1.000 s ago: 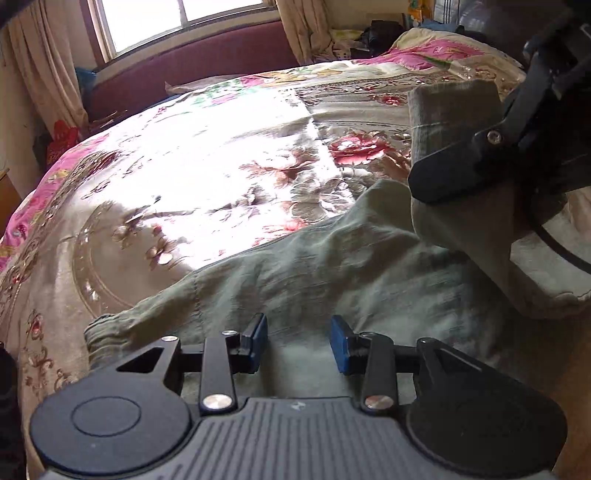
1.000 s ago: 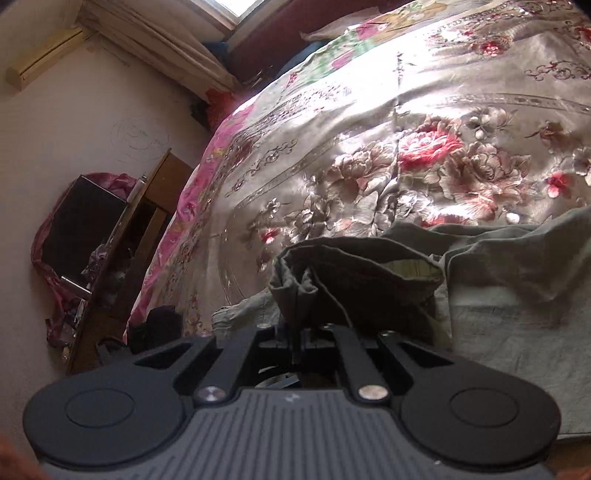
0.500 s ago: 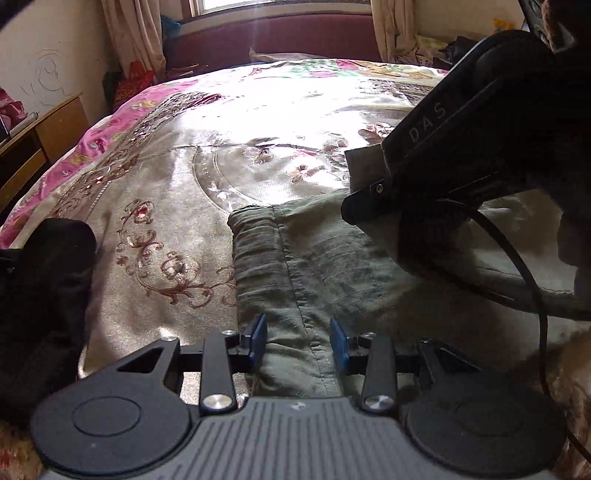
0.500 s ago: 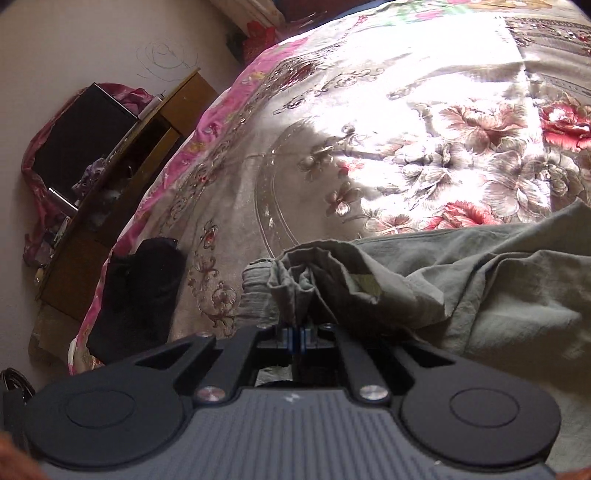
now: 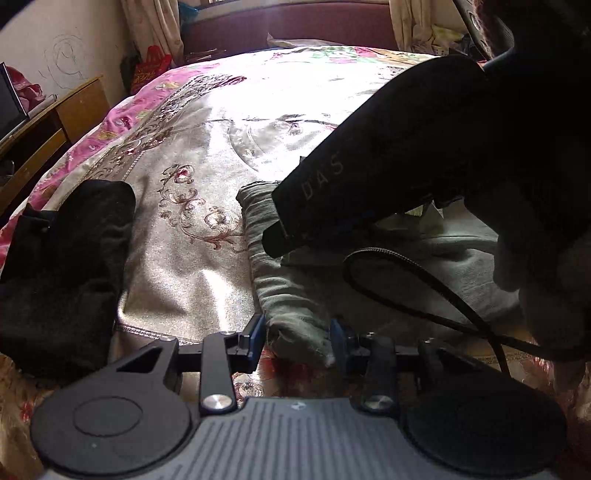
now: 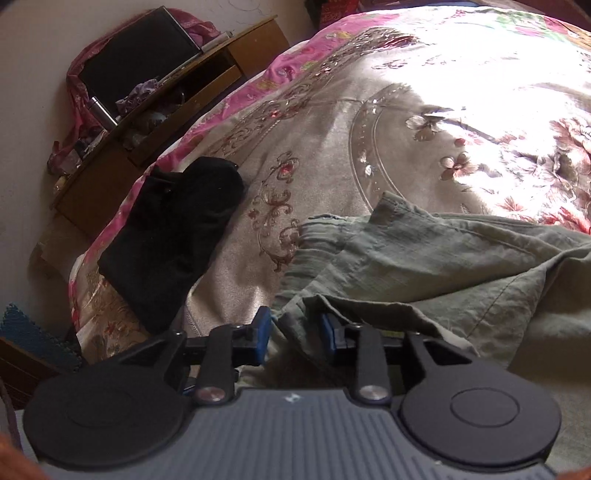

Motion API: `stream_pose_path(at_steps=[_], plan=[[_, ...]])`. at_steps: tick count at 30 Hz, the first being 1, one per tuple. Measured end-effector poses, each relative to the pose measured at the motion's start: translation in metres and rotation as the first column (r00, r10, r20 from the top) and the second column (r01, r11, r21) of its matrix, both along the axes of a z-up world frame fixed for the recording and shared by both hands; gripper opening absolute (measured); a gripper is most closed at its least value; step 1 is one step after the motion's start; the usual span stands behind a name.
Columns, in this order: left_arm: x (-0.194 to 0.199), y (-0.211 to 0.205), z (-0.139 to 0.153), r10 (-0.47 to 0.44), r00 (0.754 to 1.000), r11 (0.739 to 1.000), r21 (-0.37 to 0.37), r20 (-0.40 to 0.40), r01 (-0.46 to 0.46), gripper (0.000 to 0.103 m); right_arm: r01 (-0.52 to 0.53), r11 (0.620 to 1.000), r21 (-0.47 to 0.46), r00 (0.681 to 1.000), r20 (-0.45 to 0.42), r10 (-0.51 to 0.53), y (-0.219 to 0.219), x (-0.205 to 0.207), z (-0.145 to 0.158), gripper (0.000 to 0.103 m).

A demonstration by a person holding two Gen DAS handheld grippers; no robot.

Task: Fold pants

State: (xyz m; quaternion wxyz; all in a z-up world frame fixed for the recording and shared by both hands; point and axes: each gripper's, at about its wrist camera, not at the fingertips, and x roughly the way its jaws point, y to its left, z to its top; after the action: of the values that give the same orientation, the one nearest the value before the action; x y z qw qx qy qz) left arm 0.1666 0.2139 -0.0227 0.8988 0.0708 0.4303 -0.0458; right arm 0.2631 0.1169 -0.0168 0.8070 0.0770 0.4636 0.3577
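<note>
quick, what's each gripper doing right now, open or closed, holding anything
Left gripper: open, the green pants edge sits between its fingers, not clamped.
Right gripper: open, pants cloth lies between its fingers, not gripped.

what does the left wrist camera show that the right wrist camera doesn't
Only the left wrist view shows the right gripper's body over the pants, its cable, and curtains. Only the right wrist view shows a blue mat and clutter on the cabinet. Both show the pants, black garment, floral bedspread and open grippers.
</note>
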Motion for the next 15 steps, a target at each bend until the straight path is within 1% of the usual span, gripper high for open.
stream_pose_path(at_steps=[2, 3, 4, 5, 7, 9, 10, 11, 12, 13, 15], plan=[[-0.002, 0.001, 0.000, -0.002, 1.000, 1.000, 0.004, -0.003, 0.002, 0.053, -0.052, 0.999, -0.006, 0.999, 0.010, 0.052, 0.008, -0.006, 0.001, 0.023], [-0.002, 0.001, 0.000, -0.002, 1.000, 1.000, 0.005, -0.005, 0.002, 0.053, -0.078, 0.997, -0.012, 0.997, 0.015, 0.078, 0.011, -0.010, 0.002, 0.023], [-0.004, 0.001, 0.000, -0.002, 1.000, 1.000, 0.006, -0.008, 0.002, 0.053, -0.125, 0.992, -0.021, 0.992, 0.018, 0.126, 0.016, -0.016, 0.005, 0.023], [-0.005, 0.003, 0.000, 0.000, 1.000, 1.000, 0.007, -0.013, 0.000, 0.053, -0.172, 0.985, -0.022, 0.985, 0.017, 0.173, 0.018, -0.021, 0.009, 0.026], [-0.009, 0.008, 0.001, 0.009, 1.000, 1.000, 0.002, -0.028, -0.009, 0.053, -0.224, 0.975, 0.011, 0.974, 0.019, 0.224, 0.011, -0.031, 0.020, 0.027], [-0.015, 0.015, 0.002, 0.026, 0.998, 1.000, 0.002, -0.051, -0.026, 0.053, -0.229, 0.971, 0.074, 0.973, 0.004, 0.229, -0.007, -0.037, 0.031, 0.029], [-0.017, 0.018, 0.003, 0.032, 0.998, 0.999, 0.004, -0.056, -0.032, 0.053, -0.225, 0.970, 0.096, 0.974, 0.007, 0.226, -0.018, -0.038, 0.037, 0.033], [-0.019, 0.021, 0.004, 0.035, 0.998, 0.999, 0.007, -0.058, -0.034, 0.053, -0.225, 0.970, 0.091, 0.974, 0.017, 0.224, -0.027, -0.038, 0.041, 0.040], [-0.020, 0.022, 0.005, 0.034, 0.998, 0.999, 0.013, -0.053, -0.033, 0.053, -0.228, 0.972, 0.062, 0.974, 0.031, 0.226, -0.034, -0.037, 0.044, 0.043], [-0.020, 0.023, 0.006, 0.033, 0.998, 0.999, 0.017, -0.047, -0.032, 0.053, -0.236, 0.972, 0.005, 0.971, 0.041, 0.235, -0.040, -0.032, 0.044, 0.044], [-0.016, 0.023, 0.008, 0.032, 0.999, 0.999, 0.010, -0.027, -0.032, 0.053, -0.263, 0.962, -0.079, 0.963, 0.035, 0.266, -0.050, -0.023, 0.036, 0.044]])
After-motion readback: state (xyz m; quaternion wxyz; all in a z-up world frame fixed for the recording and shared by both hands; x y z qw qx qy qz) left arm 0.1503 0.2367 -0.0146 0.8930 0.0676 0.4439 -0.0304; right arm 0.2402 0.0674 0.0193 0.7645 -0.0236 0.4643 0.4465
